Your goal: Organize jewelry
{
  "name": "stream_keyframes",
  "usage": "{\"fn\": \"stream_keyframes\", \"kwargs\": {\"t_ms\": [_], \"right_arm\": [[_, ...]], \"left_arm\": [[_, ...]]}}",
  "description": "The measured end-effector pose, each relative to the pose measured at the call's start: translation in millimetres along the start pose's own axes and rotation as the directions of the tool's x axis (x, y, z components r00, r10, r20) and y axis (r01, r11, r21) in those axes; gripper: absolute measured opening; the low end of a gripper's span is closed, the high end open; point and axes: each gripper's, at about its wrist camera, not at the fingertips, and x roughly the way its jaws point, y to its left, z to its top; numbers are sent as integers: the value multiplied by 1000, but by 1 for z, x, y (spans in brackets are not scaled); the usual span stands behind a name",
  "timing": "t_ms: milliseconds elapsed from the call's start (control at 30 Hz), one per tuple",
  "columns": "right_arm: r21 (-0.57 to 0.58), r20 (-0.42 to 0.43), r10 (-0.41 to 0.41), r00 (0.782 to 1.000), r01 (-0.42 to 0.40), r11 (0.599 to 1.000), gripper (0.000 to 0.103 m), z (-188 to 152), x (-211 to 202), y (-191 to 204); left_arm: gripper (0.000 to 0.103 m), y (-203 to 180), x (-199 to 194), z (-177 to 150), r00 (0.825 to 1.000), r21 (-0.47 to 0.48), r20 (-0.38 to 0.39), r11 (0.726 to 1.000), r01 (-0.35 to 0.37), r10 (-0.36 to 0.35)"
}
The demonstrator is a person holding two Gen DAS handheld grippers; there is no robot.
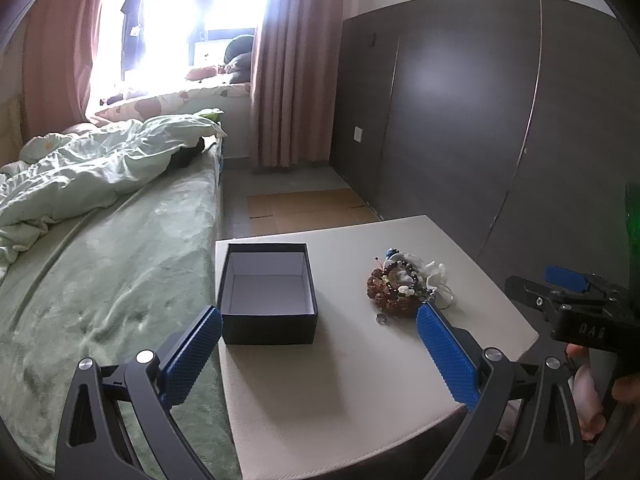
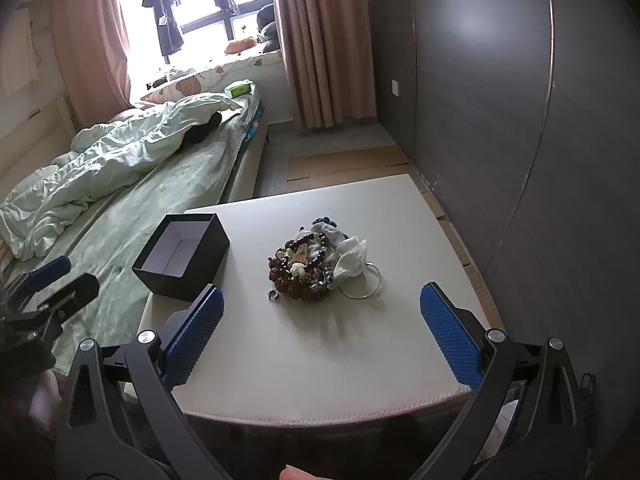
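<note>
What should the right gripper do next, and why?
Probably ease the right gripper forward and down onto the jewelry pile. Its jaws are wide open and empty, the pile lies straight ahead on the table, and the open box beside it holds nothing yet.

— Any writing to read here?

— Only one spot. In the left wrist view, the dark body of the right gripper [image 1: 568, 280] carries pale raised letters on its side face — they look like "DAS", though the last character is blurred and I cannot be sure of it.

— Anything on the black box [image 1: 268, 292]?

— No print shows on its walls. The green packet on the bed [image 2: 239, 89] in the right wrist view is too small to read.

— So just those letters?

— Just those.
</note>
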Motion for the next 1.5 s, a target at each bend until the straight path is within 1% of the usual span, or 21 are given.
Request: {"fn": "stream_keyframes", "kwargs": {"t_ms": [300, 367, 400, 500, 633, 700, 767, 833, 867, 900, 1000, 1100, 1200, 1267, 1300, 1333, 1400, 1500], "right_arm": [[48, -23, 13, 1000, -12, 999, 98, 13, 9, -12], [73, -34, 24, 999, -21, 997, 98, 15, 12, -17], [87, -40, 29, 999, -26, 996, 98, 17, 13, -20], [139, -73, 45, 996, -35, 990, 98, 21, 22, -31], [202, -123, 75, 990, -49, 978, 98, 21, 35, -43], [238, -142, 101, 985, -65, 969, 93, 21, 41, -49], [265, -162, 120, 979, -74, 961, 82, 21, 46, -54], [295, -179, 138, 974, -80, 952, 76, 21, 51, -58], [313, -190, 149, 971, -84, 946, 74, 21, 55, -61], [326, -196, 157, 968, -87, 941, 73, 21, 58, -62], [389, -216, 204, 955, -107, 915, 68, 19, 69, -69], [460, -225, 266, 937, -139, 877, 62, 17, 81, -73], [515, -228, 319, 920, -164, 841, 52, 14, 92, -72], [552, -238, 346, 907, -167, 817, 45, 12, 102, -71], [571, -246, 359, 900, -164, 804, 43, 10, 108, -70], [581, -254, 363, 896, -158, 798, 41, 10, 113, -69], [600, -265, 366, 892, -145, 787, 40, 9, 120, -68], [632, -278, 359, 891, -112, 767, 39, 7, 131, -70]], "left_arm": [[94, -8, 22, 11, 999, -1, -14, 999, 50, -50], [90, -10, 29, 14, 997, -3, -25, 998, 71, -71], [87, -12, 32, 14, 997, -2, -31, 997, 76, -76], [80, -16, 46, 14, 993, 1, -65, 995, 100, -100], [71, -22, 63, 13, 984, -4, -106, 990, 143, -142], [67, -25, 72, 12, 979, -5, -125, 987, 161, -160], [63, -27, 80, 12, 974, -11, -139, 984, 176, -176], [59, -30, 87, 12, 970, -20, -151, 981, 191, -192], [58, -30, 91, 12, 968, -22, -156, 980, 197, -198], [56, -32, 95, 12, 965, -25, -161, 979, 204, -205], [49, -34, 108, 12, 957, -36, -179, 973, 227, -230], [42, -36, 123, 13, 947, -56, -196, 967, 247, -253], [36, -38, 137, 14, 940, -77, -206, 962, 262, -273], [33, -38, 145, 14, 934, -91, -213, 958, 274, -287], [31, -39, 151, 15, 930, -97, -219, 955, 279, -294], [30, -40, 156, 15, 928, -100, -224, 954, 283, -299], [29, -41, 166, 16, 921, -106, -236, 951, 292, -309], [28, -40, 182, 16, 911, -116, -255, 946, 303, -323]]}}
